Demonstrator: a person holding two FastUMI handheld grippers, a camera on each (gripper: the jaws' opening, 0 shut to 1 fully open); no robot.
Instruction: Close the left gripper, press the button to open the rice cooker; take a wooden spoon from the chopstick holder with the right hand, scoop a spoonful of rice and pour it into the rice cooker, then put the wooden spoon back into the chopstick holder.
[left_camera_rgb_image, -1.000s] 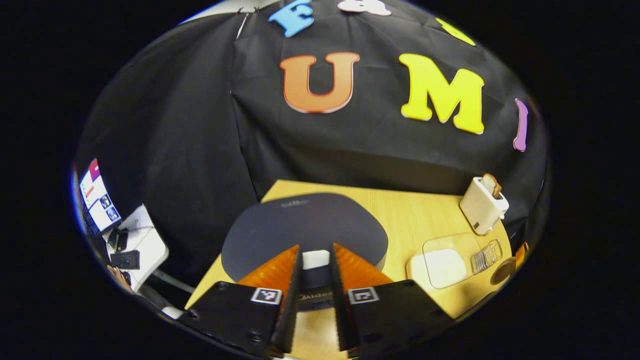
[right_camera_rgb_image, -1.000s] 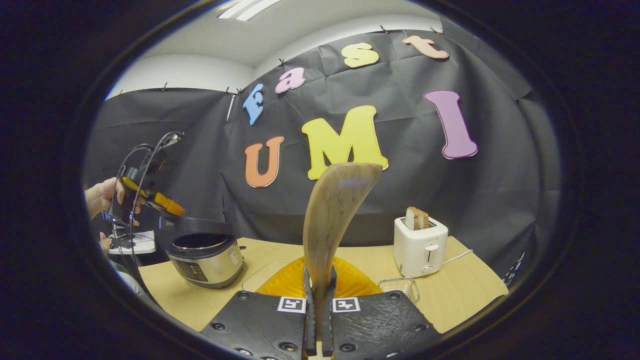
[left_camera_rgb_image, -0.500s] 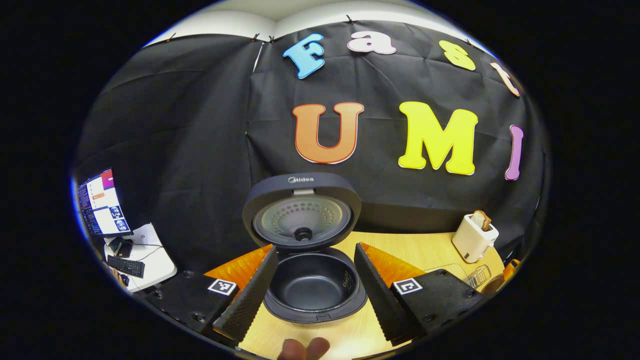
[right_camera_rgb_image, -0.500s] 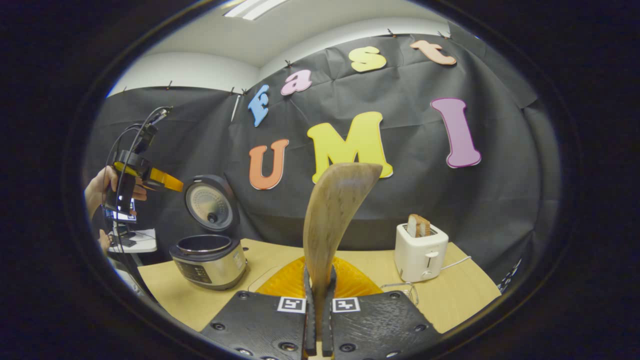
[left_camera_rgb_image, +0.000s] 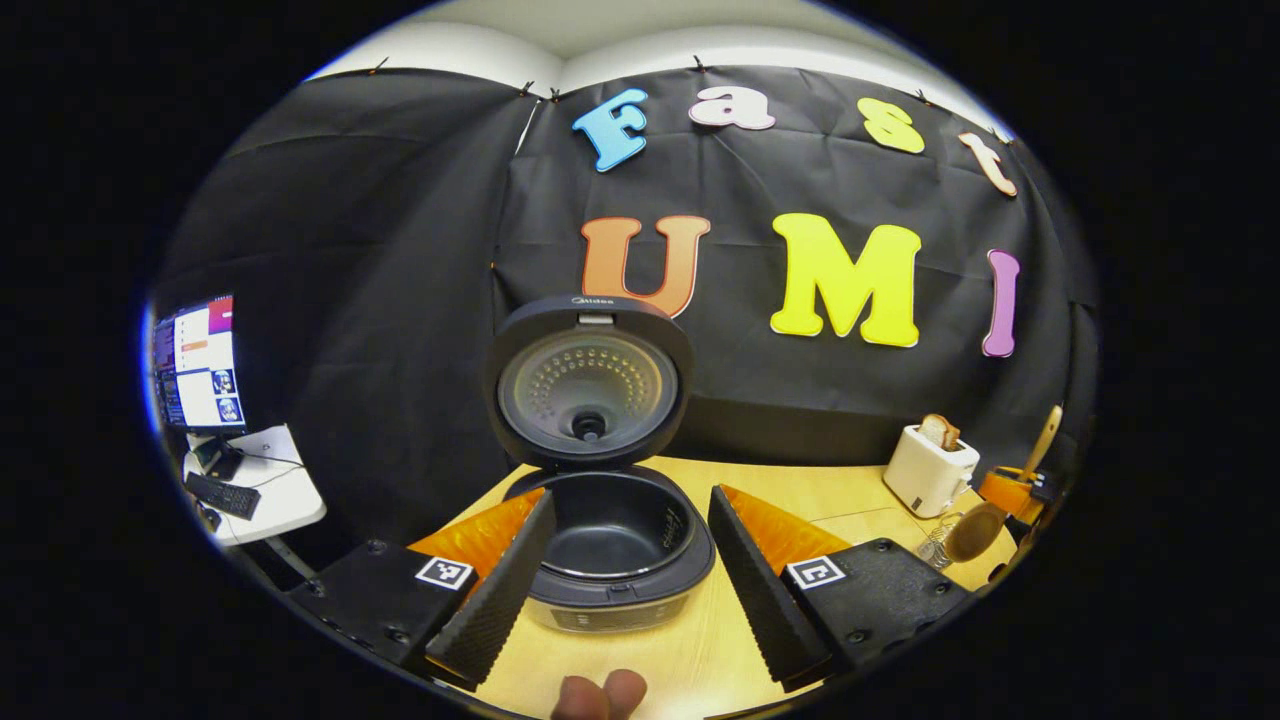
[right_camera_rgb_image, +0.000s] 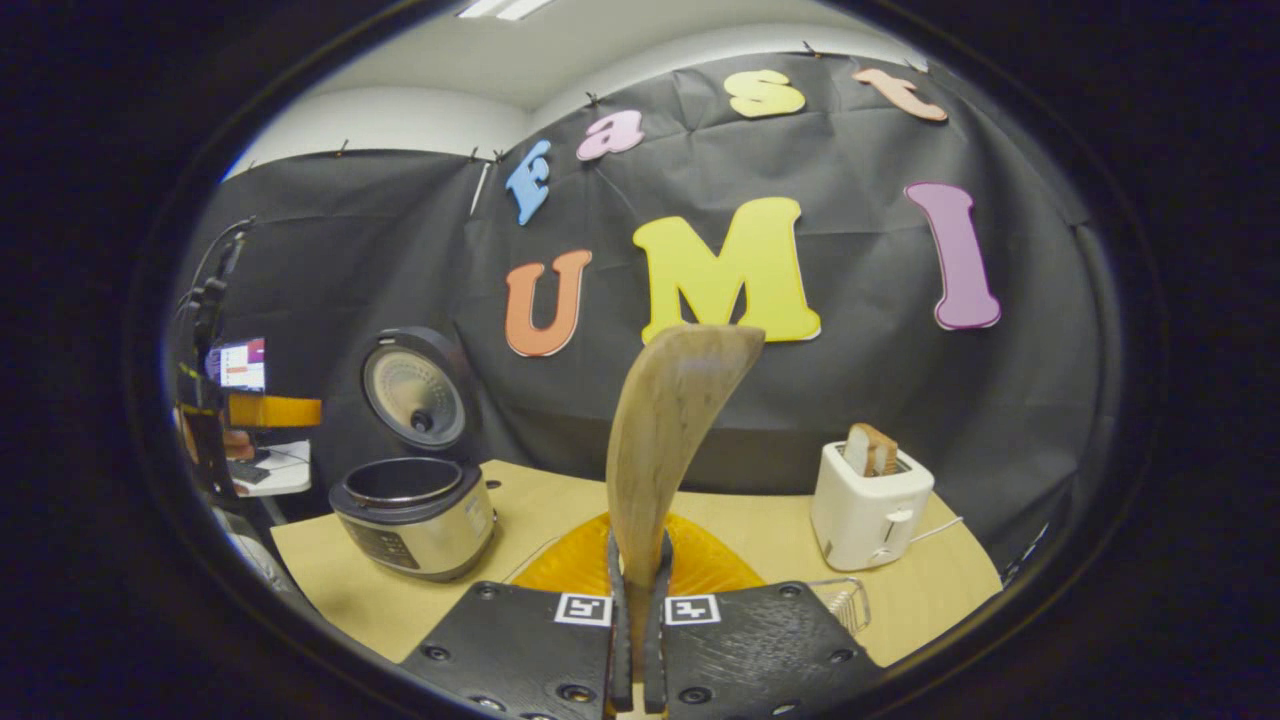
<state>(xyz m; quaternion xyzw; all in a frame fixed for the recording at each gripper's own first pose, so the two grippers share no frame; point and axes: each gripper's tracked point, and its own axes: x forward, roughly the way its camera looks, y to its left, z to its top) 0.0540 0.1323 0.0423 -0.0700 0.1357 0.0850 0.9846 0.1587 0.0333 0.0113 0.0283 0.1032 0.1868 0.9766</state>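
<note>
Rice cooker (left_camera_rgb_image: 600, 520) on the table's left side is already popped open, left gripper (left_camera_rgb_image: 620, 590) spread wide near it. Right gripper (right_camera_rgb_image: 636, 640) pinches the wooden spoon (right_camera_rgb_image: 665, 420) upright; scooping, pouring and returning it are left.

We hold the left gripper (left_camera_rgb_image: 628, 560) with its fingers spread wide apart, while our right gripper (right_camera_rgb_image: 637, 630) has both fingers pressed together, pointing upward.

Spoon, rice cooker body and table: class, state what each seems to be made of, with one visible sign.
Spoon: wood, matte, brown grain streaks.
Rice cooker body: probably brushed metal, silvery sheen; could be coated plastic.
Table: pale wood or wood-look laminate, faint grain, smooth finish.
</note>
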